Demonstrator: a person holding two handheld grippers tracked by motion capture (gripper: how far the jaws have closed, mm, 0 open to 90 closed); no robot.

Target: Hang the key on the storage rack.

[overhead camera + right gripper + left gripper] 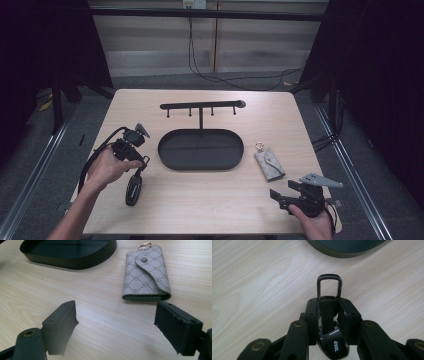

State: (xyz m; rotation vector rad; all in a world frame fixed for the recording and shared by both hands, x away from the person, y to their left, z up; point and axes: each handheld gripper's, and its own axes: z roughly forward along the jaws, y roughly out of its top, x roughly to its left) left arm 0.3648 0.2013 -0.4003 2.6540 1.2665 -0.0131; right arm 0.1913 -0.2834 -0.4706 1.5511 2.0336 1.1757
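Because the left gripper (329,310) is clamped on the strap of a black key fob (333,345), just behind the metal carabiner clip (329,287), the clip projects forward of the fingertips and stays free. This grip appears chosen so that the open loop can be offered to a peg without the jaws in the way. In the high view the left gripper (141,161) is just left of the oval tray, and the key fob (133,189) hangs below it, its lower end close to or on the counter (210,195); contact cannot be confirmed.

Ahead of the clip lies the oval tray (201,149), whose central post carries a bar with four hanging pegs (201,105). The pegs face the person's side, which makes them reachable from the front.

The right gripper (116,322) has its jaws wide apart and holds nothing. It rests at the near right corner of the counter, pointed at the patterned key pouch (146,275), which lies flat just right of the tray with its ring toward the far edge. This placement suggests the pouch is waiting its turn.
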